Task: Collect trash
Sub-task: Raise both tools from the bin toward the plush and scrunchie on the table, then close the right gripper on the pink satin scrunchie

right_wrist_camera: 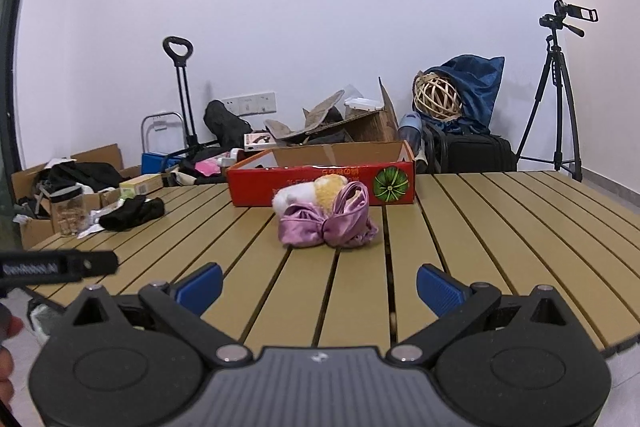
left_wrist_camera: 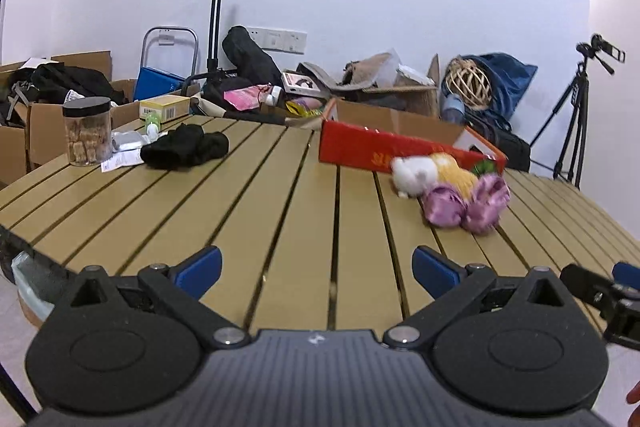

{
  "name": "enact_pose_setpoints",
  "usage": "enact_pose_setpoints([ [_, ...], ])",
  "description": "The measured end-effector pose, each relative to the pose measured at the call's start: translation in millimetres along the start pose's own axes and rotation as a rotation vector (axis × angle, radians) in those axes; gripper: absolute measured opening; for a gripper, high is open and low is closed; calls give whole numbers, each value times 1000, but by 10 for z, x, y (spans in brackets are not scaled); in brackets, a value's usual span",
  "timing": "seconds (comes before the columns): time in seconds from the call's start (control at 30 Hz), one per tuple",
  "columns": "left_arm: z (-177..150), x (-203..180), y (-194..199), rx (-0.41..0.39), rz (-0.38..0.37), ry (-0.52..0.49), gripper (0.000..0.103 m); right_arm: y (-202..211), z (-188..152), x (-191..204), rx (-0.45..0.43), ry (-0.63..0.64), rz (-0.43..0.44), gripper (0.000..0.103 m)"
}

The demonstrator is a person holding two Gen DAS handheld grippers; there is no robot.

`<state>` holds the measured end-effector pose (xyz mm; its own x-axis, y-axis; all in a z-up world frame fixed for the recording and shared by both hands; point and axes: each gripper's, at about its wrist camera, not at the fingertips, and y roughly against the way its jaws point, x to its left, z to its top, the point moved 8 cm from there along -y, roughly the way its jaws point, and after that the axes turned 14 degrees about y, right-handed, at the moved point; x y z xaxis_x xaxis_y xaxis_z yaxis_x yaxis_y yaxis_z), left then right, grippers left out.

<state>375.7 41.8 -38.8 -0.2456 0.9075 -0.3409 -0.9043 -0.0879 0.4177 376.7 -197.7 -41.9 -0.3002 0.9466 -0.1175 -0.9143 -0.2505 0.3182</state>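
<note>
Now both tools are hovering over the table's [left_wrist_camera: 280, 187] near edge, the left gripper [left_wrist_camera: 317, 269] and the right gripper [right_wrist_camera: 319, 286] each gaping wide and holding nothing. Ahead, a purple cloth bundle [right_wrist_camera: 328, 223] is lying against a red box [right_wrist_camera: 320, 183] near the far edge. Black cloth [left_wrist_camera: 185, 147] and a jar [left_wrist_camera: 87, 131] are sitting toward the far left corner.

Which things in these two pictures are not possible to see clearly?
- Inside of the red box: right wrist view, its front wall hides it.
- Papers by the jar: left wrist view, print too small.
- Soft toy: left wrist view, blurred.
- Right claw: left wrist view, cut off by the edge.
</note>
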Motion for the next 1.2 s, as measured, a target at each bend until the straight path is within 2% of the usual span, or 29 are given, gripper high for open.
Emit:
enact_pose_setpoints([
  [0.17,212,62,-196,-6,3,20,103,-354,138,-3,23,-3,-11,103],
  [0.3,354,108,-354,-4,19,-6,103,-669,250,-2,47,-18,-25,103],
  [0.43,498,186,-497,-9,36,-14,103,-1030,350,34,89,-28,-21,103],
  [0.67,638,295,-707,8,44,-9,103,-1613,413,81,173,0,-66,103],
  [0.8,717,328,-822,10,49,-12,103,-1912,418,50,227,-29,-86,103],
  [1.03,759,375,-959,31,47,12,103,-2249,337,-25,305,-62,-96,103],
  [1.2,740,372,-1010,46,45,23,103,-2370,314,-13,325,-109,-77,103],
])
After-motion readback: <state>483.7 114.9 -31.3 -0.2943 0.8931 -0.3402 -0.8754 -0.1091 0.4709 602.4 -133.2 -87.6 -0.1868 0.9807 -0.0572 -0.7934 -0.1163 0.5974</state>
